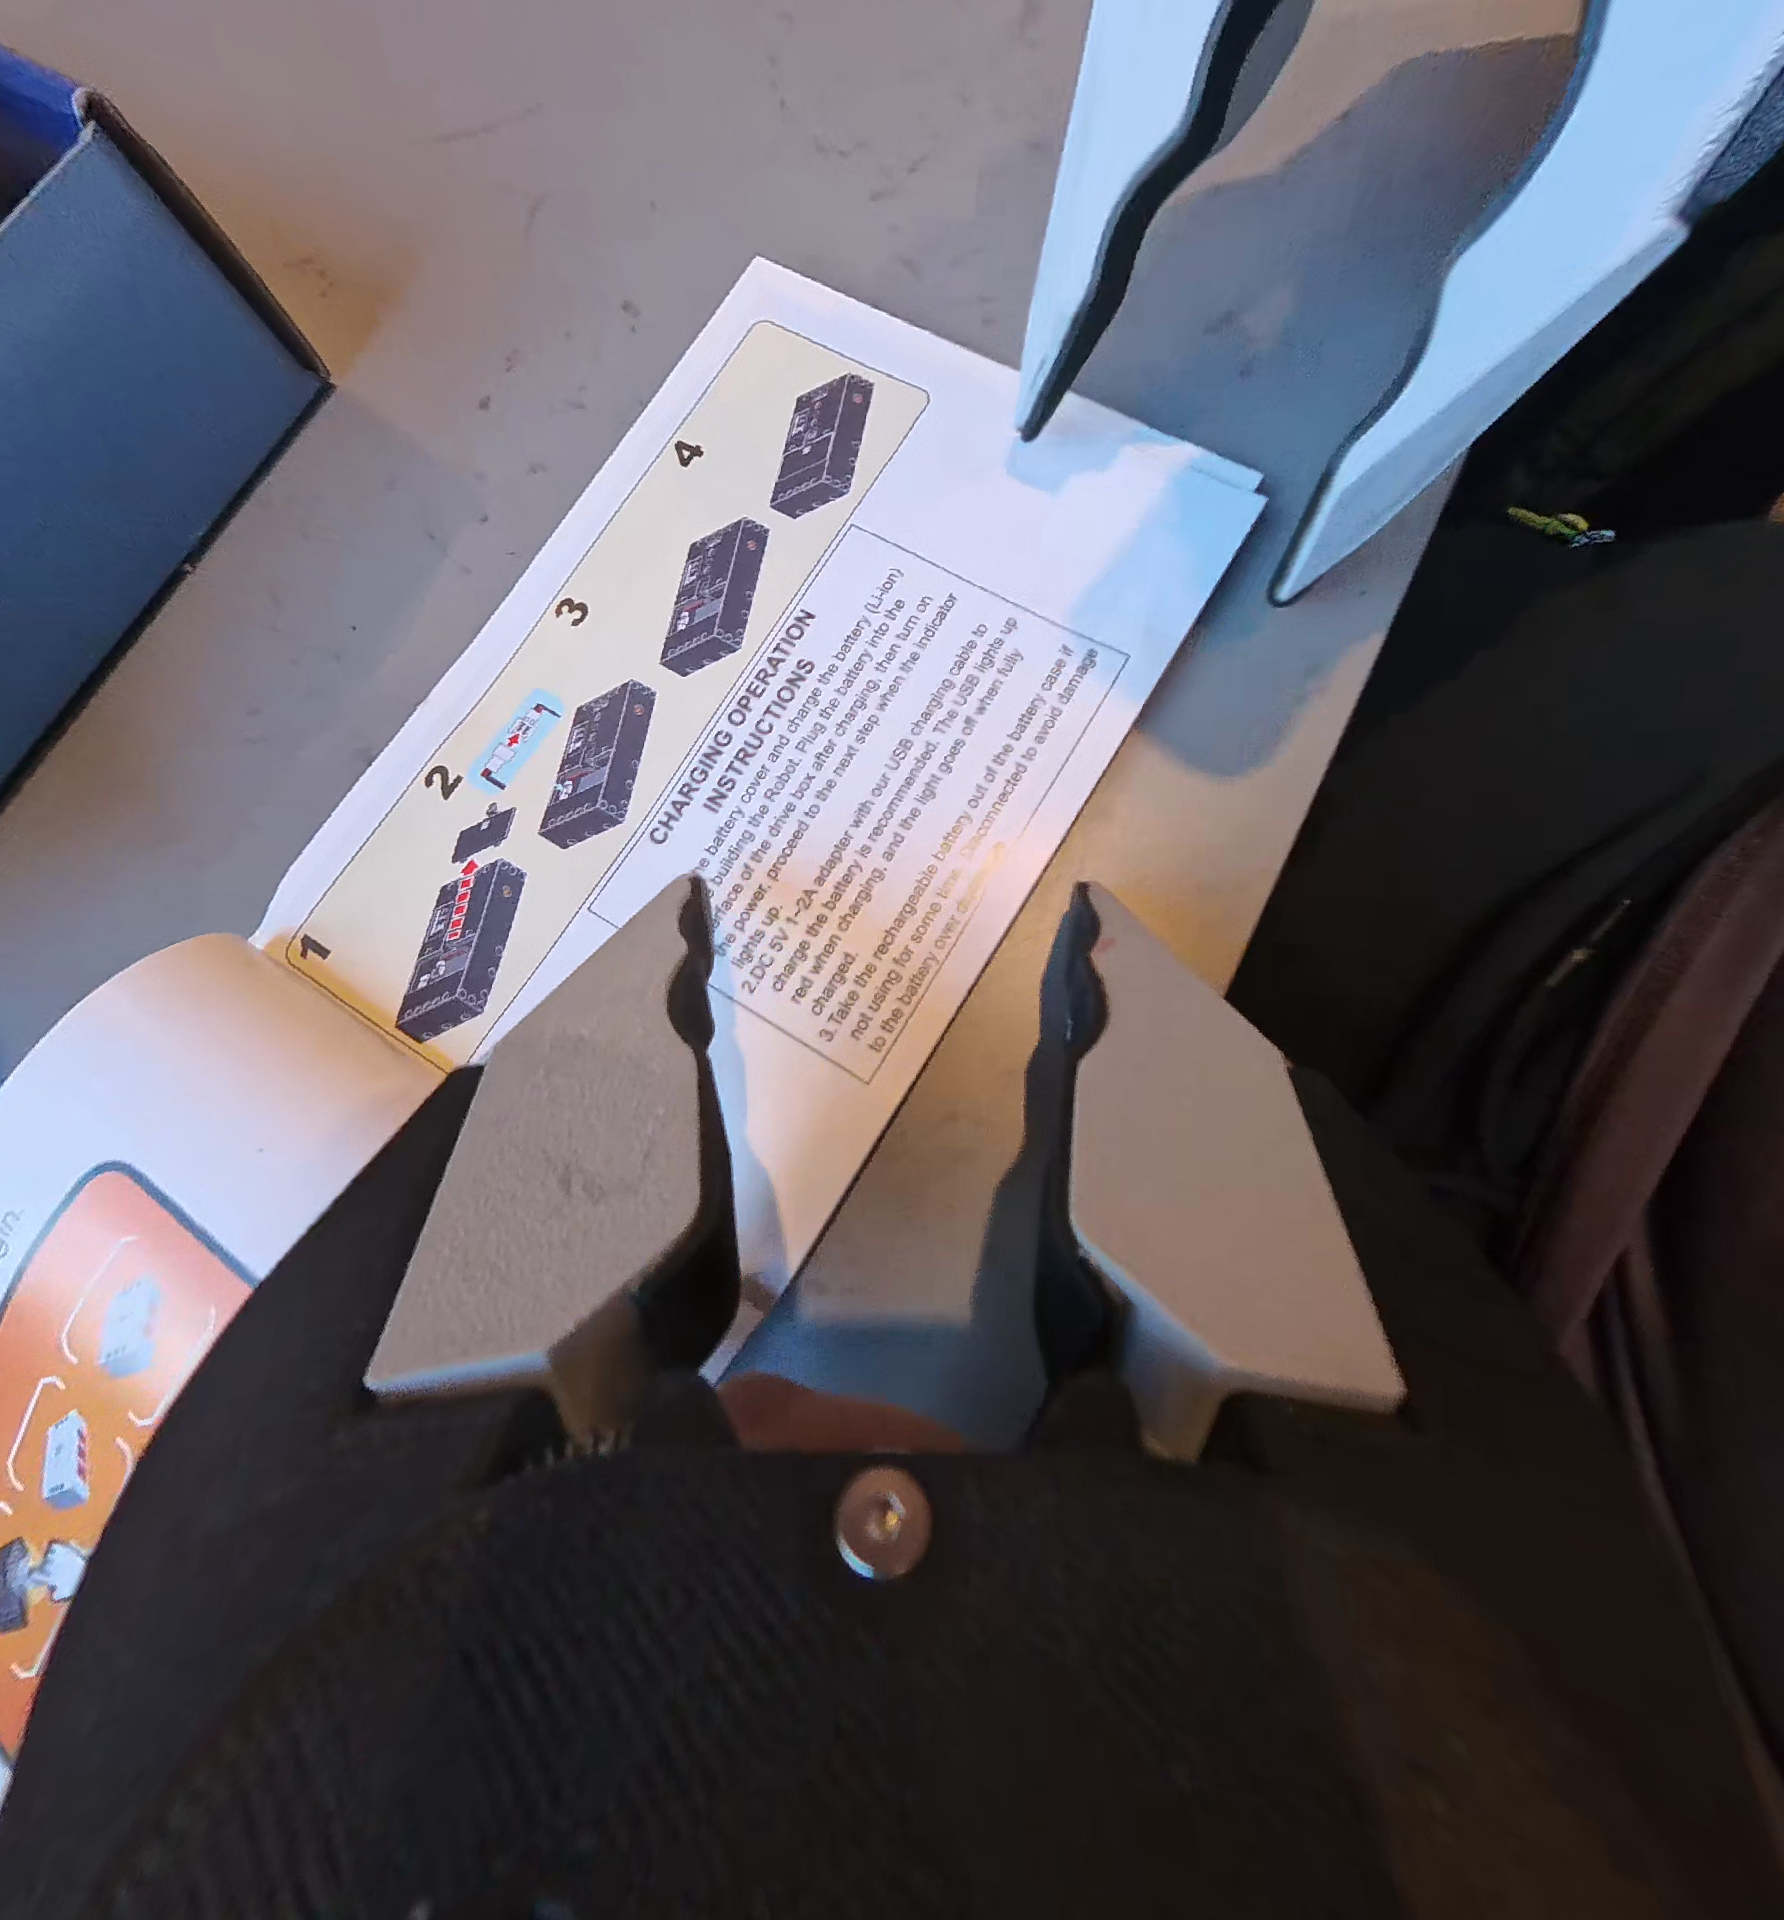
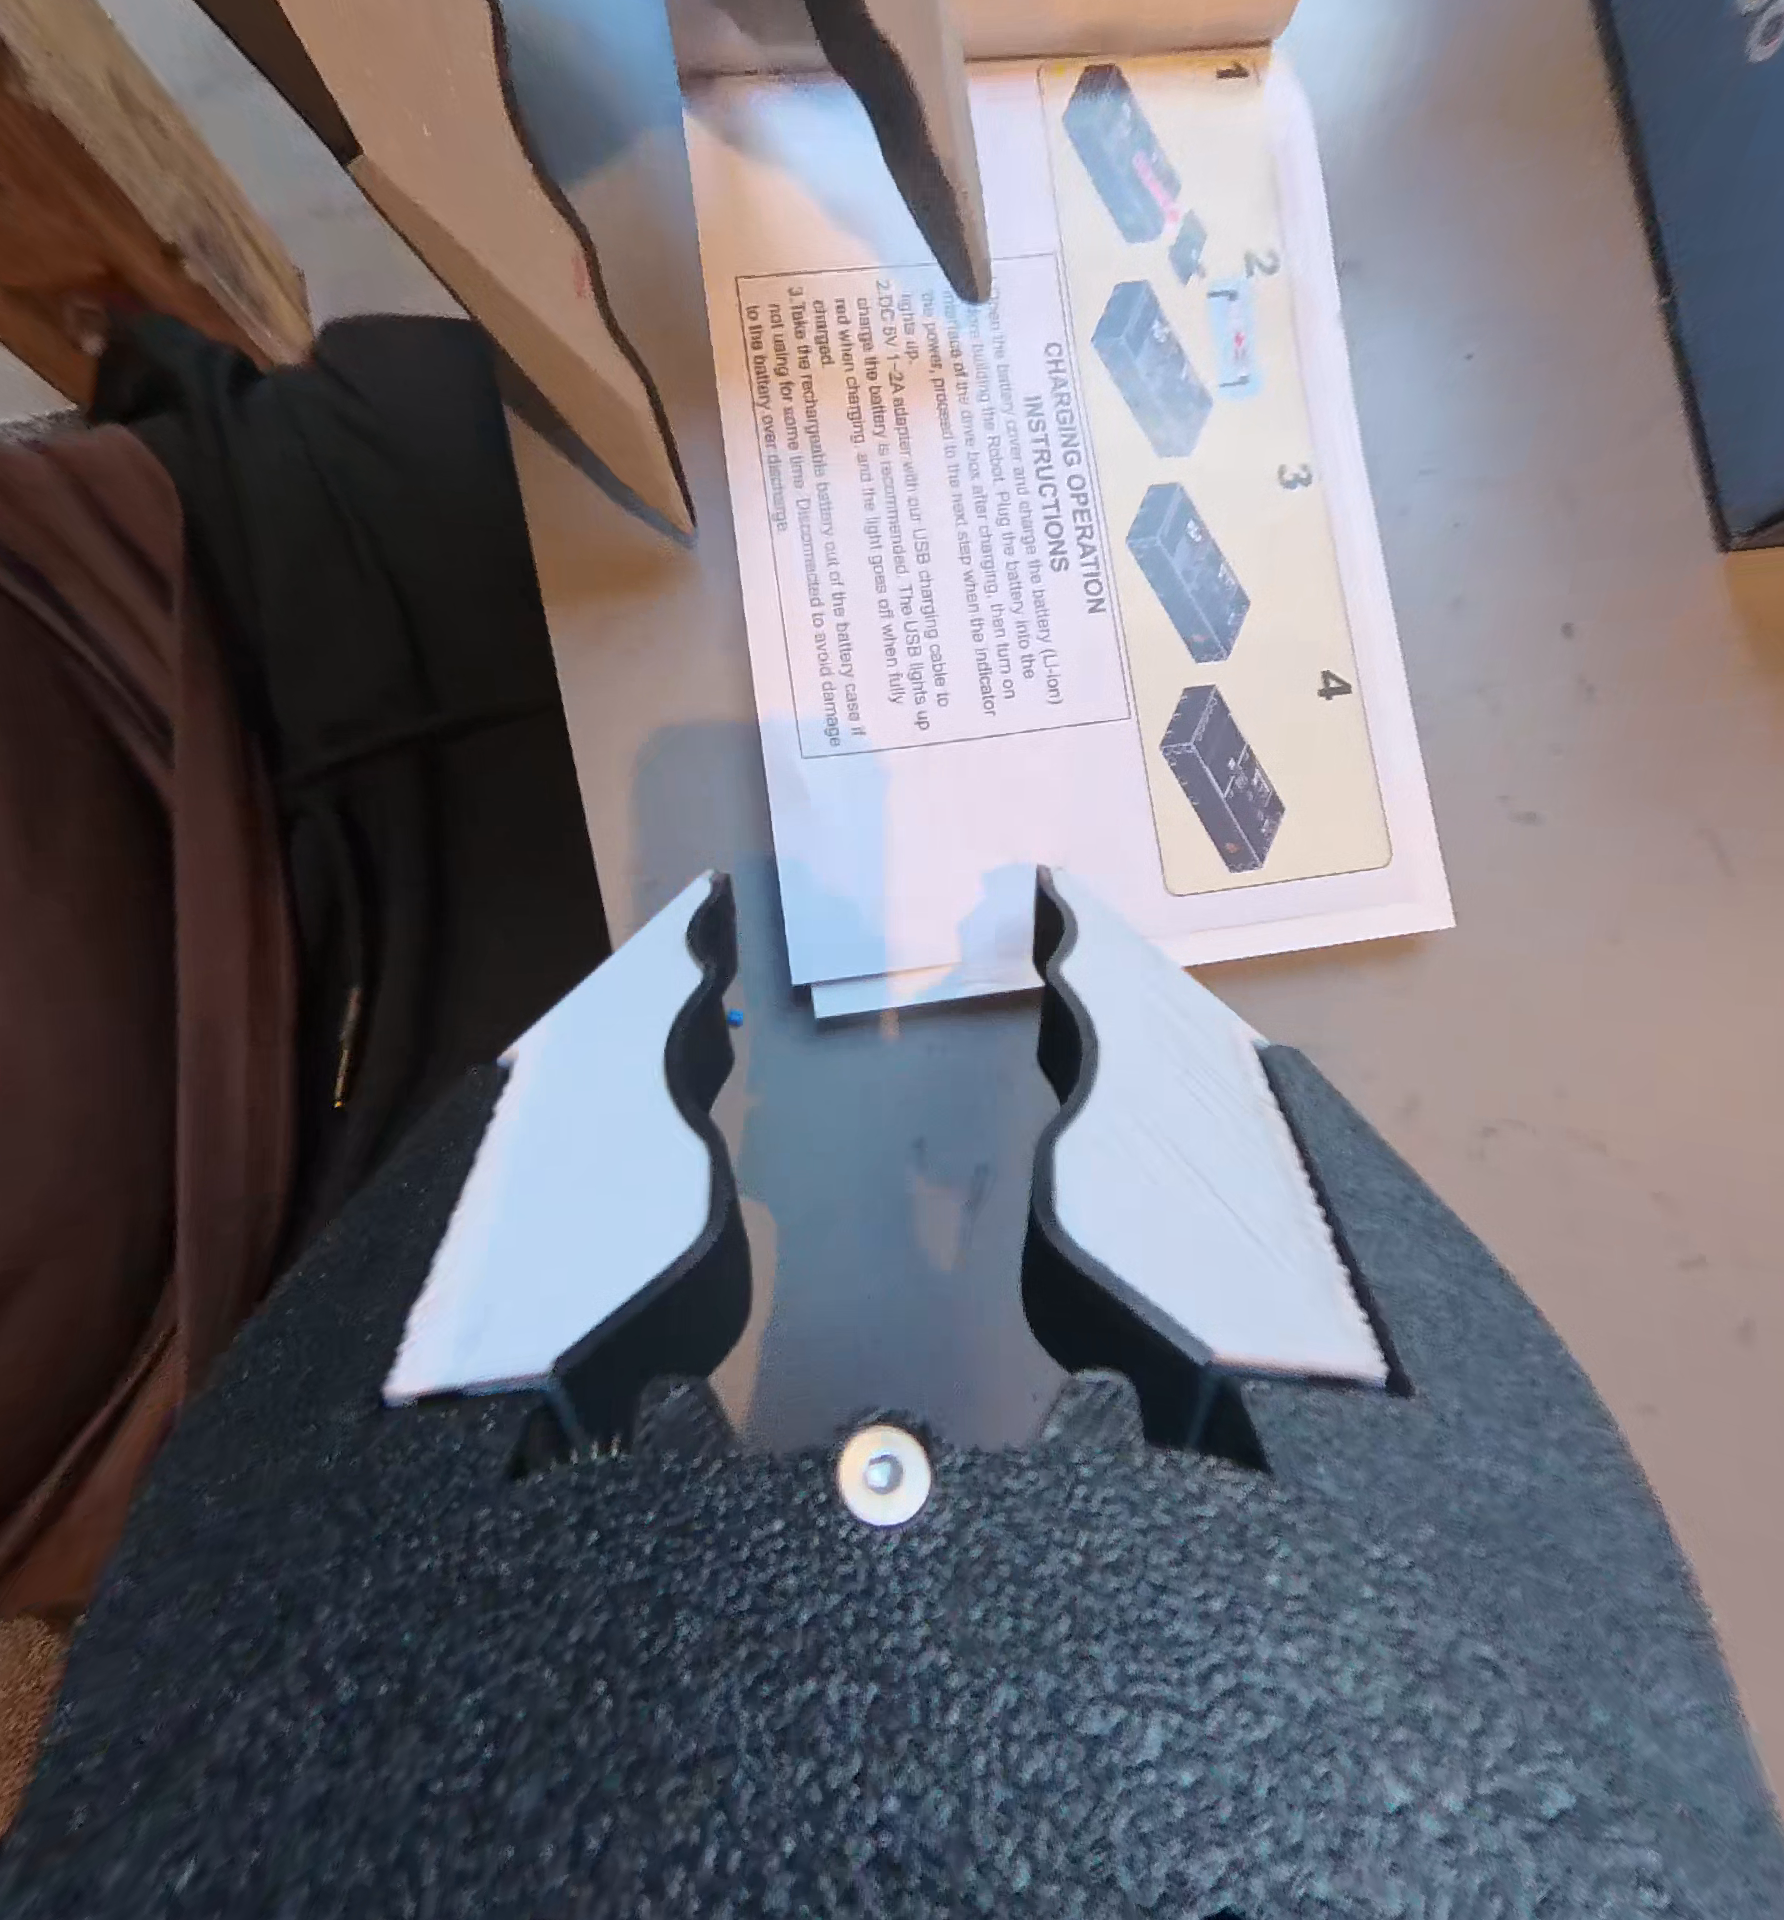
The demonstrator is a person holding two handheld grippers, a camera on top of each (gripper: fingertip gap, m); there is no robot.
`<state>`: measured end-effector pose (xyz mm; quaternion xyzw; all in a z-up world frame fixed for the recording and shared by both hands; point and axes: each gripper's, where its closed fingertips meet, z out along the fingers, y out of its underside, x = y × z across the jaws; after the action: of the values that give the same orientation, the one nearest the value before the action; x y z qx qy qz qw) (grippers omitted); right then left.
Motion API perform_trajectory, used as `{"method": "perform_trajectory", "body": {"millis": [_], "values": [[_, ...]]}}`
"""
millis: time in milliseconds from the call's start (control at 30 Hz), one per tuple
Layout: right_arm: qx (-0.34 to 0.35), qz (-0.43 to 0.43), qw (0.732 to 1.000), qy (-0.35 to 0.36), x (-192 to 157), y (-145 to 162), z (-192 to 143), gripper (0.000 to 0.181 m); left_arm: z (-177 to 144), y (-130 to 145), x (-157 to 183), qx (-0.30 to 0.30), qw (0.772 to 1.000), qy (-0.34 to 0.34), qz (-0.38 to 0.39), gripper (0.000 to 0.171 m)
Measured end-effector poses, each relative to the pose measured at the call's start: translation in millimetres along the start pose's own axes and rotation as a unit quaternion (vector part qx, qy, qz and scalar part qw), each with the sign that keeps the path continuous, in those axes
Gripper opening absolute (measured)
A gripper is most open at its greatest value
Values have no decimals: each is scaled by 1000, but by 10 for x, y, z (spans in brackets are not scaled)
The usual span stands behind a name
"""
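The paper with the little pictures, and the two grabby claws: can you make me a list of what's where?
surface: grey tabletop
paper: instruction leaflet, lying flat
left gripper: jaws open, over one end of the leaflet
right gripper: jaws open, at the opposite end
box: dark blue cardboard box, beside the leaflet

You had open grey tabletop beyond the printed leaflet, clear of clutter. A dark blue box stood well apart on the leaflet's far side, walling that flank. The left gripper and right gripper faced each other over the sheet, jaws apart. Dark clothing crowded the table edge.
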<state>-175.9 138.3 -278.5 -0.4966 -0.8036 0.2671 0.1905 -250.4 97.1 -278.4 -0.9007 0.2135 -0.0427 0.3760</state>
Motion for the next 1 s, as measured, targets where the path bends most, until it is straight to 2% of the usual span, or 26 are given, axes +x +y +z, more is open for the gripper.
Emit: {"method": "perform_trajectory", "body": {"millis": [167,500,533,633,700,900,1000], "values": [[5,3,1000,21,74,-29,18,53,23,24,19,-4,1000,4,2,66],[28,30,999,5,94,-69,-30,50,17,13,38,-3,1000,7,2,66],[26,30,999,1,82,-66,-23,45,19,12,44,-3,1000,8,3,66],[27,16,1000,-2,49,-78,-22,10,18,-1,56,-1,1000,7,6,65],[30,11,999,2,54,-94,-33,1,15,-11,64,0,1000,6,8,65],[52,27,998,5,89,-167,-79,0,-4,-64,62,11,1000,-1,15,63],[68,37,997,3,100,-226,-119,0,-23,-178,34,33,999,-27,28,57]]}}
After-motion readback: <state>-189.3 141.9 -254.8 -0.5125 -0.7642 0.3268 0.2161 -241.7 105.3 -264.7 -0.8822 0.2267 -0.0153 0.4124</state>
